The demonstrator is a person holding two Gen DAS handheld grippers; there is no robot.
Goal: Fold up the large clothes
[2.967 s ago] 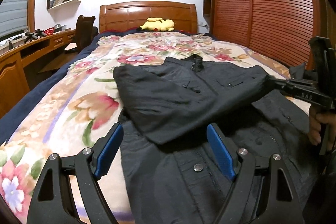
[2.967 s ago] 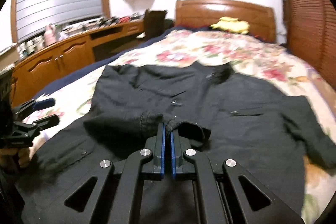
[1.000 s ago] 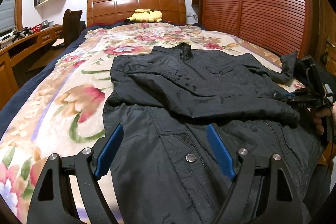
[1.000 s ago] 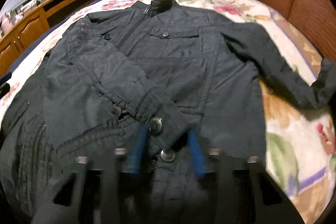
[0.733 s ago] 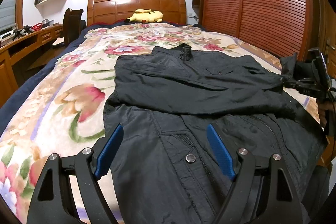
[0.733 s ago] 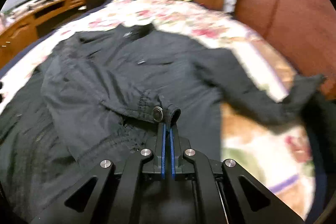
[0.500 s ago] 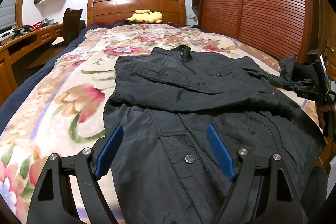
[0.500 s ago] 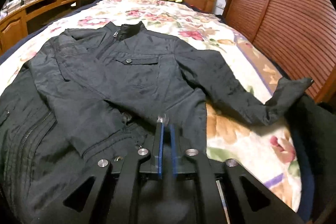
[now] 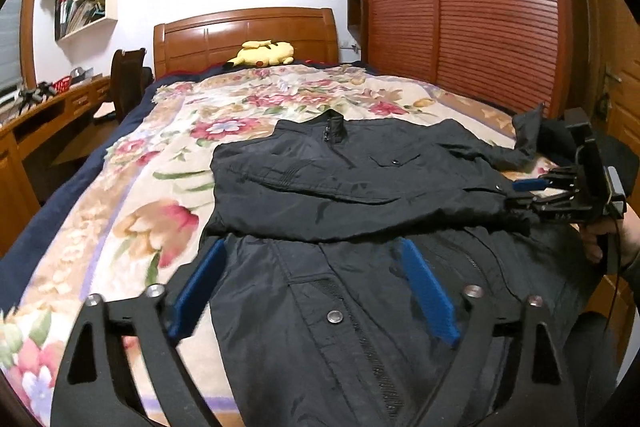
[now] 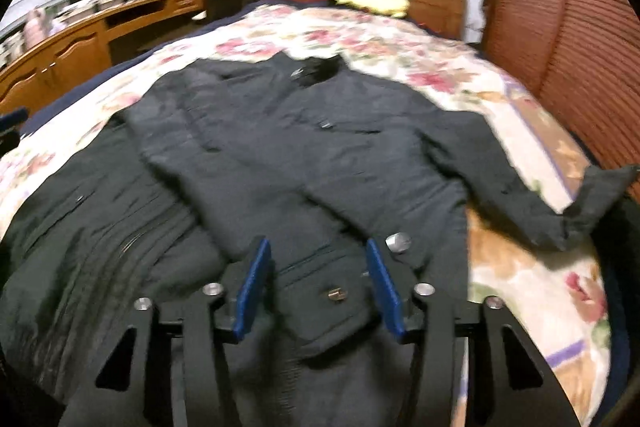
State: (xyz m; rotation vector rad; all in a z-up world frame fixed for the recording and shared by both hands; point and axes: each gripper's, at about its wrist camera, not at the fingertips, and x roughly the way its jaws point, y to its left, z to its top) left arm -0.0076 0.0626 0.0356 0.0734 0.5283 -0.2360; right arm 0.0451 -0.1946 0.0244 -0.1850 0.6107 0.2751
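We see the right wrist view smeared by motion blur, so the jacket (image 10: 280, 147) loses its seams and the yellow toy (image 10: 376, 1) its shape. The jacket's hem runs under the fingers (image 9: 428, 291) and off the bottom edge; the shelf (image 9: 86, 7) contents stay too small to read

- The jacket (image 9: 360, 187) is black with silver snap buttons.
- The bedspread (image 9: 168, 155) is cream, patterned with pink and red flowers and green leaves.
- The blanket (image 9: 60, 195) under it is navy.
- The plush toy (image 9: 266, 53) is yellow.
- The headboard (image 9: 244, 39) and the slatted wardrobe doors (image 9: 460, 7) are reddish-brown wood.
- The left gripper (image 9: 316, 291) and the right gripper (image 10: 316, 285) are black with blue pads.
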